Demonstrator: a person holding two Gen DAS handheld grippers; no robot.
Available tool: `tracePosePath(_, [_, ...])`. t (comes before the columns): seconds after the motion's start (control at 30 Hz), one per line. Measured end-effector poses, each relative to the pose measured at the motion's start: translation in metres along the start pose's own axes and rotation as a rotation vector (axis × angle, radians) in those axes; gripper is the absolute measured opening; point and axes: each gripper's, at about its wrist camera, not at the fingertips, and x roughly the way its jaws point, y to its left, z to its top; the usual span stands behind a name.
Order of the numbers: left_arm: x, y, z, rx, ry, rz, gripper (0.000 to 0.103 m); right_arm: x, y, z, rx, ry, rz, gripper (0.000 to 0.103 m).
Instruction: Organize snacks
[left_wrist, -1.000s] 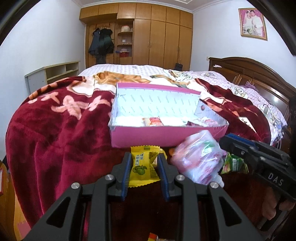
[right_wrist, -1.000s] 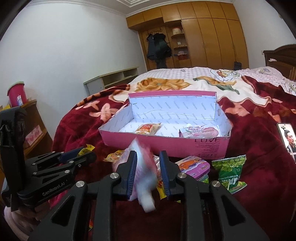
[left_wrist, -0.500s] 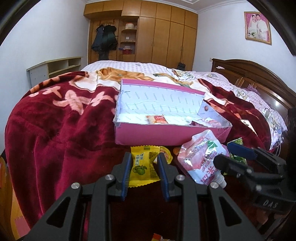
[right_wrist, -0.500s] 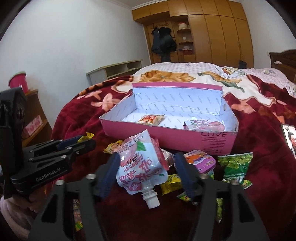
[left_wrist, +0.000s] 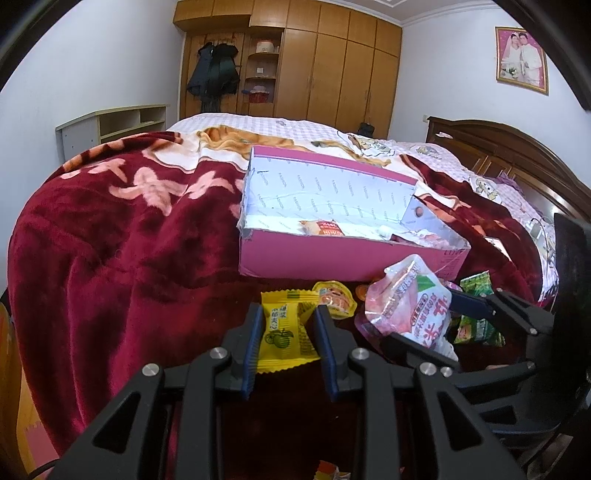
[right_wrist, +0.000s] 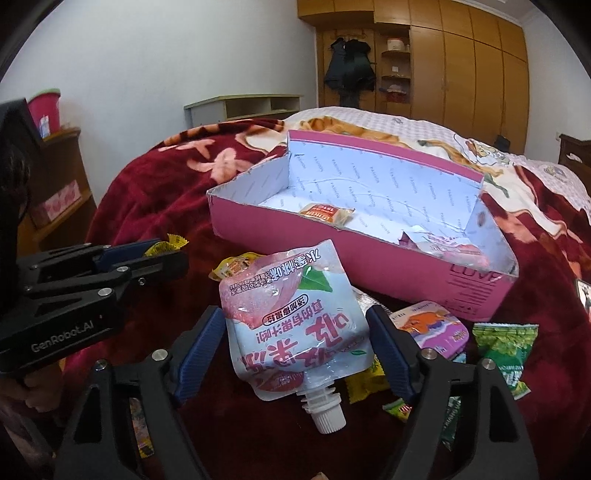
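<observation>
A pink box (left_wrist: 332, 258) with a white inside lies open on the red blanket; it also shows in the right wrist view (right_wrist: 369, 258), with a couple of snack packets in it. My left gripper (left_wrist: 288, 328) is shut on a yellow snack packet (left_wrist: 282, 330), just in front of the box. My right gripper (right_wrist: 295, 350) is open, its fingers (right_wrist: 201, 350) on either side of a pink spouted drink pouch (right_wrist: 295, 321) that lies on the blanket. The pouch also shows in the left wrist view (left_wrist: 406, 310).
Several loose snacks lie in front of the box: a green packet (right_wrist: 506, 347), a purple cup (right_wrist: 432, 328), a small orange cup (left_wrist: 334, 299). A phone (right_wrist: 583, 295) lies at the right. A wooden headboard (left_wrist: 517, 158) and wardrobe (left_wrist: 332, 62) stand behind.
My right gripper has opened and let go of the drink pouch, which now lies on the blanket. My left gripper has kept hold of the yellow packet.
</observation>
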Motion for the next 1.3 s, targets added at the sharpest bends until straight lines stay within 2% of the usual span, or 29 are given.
tracePosePath(0.23, [0.002, 0.001, -0.001, -0.003, 0.005, -0.005, 0.030, 0.002, 0.005, -0.001, -0.020, 0.003, -0.009, 0.080])
tracePosePath(0.4, [0.002, 0.000, -0.001, -0.004, 0.003, -0.004, 0.030, 0.000, 0.006, -0.001, -0.016, -0.008, -0.020, 0.075])
tracePosePath(0.83, [-0.004, -0.005, 0.006, 0.016, -0.014, -0.005, 0.030, -0.027, -0.009, 0.006, 0.061, -0.098, -0.021, 0.074])
tracePosePath(1.03, [-0.004, -0.012, 0.025, 0.041, -0.041, -0.028, 0.030, -0.037, -0.023, 0.016, 0.096, -0.124, -0.028, 0.074])
tracePosePath(1.3, [0.010, -0.024, 0.057, 0.080, -0.081, -0.021, 0.030, -0.038, -0.042, 0.031, 0.113, -0.148, -0.065, 0.074])
